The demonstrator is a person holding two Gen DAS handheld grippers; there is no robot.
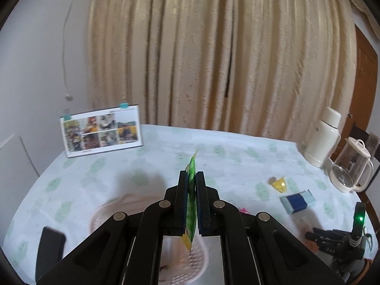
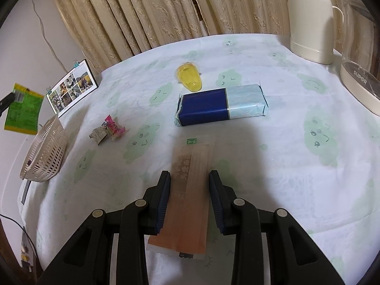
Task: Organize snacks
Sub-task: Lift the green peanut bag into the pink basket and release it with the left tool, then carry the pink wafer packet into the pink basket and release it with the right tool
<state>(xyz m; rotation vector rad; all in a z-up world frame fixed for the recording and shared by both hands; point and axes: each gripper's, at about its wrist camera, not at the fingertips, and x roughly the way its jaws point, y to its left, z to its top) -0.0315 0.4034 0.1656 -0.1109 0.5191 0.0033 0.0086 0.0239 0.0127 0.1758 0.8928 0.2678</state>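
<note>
My left gripper (image 1: 192,174) is shut on a green and yellow snack packet (image 1: 191,204), held edge-on above a pale perforated basket (image 1: 197,258). From the right wrist view the same packet (image 2: 23,109) hangs above the basket (image 2: 45,152) at the far left. My right gripper (image 2: 190,174) is open, its fingers on either side of a long orange snack packet (image 2: 187,194) lying flat on the tablecloth. Farther off lie a blue and light-blue pack (image 2: 222,104), a yellow jelly cup (image 2: 190,77) and two small wrapped candies (image 2: 108,130).
A photo stand (image 2: 71,87) leans at the table's back left near the curtain. A white thermos jug (image 2: 308,21) and a glass kettle (image 2: 361,71) stand at the back right. In the left wrist view a dark object (image 1: 51,247) lies beside the basket.
</note>
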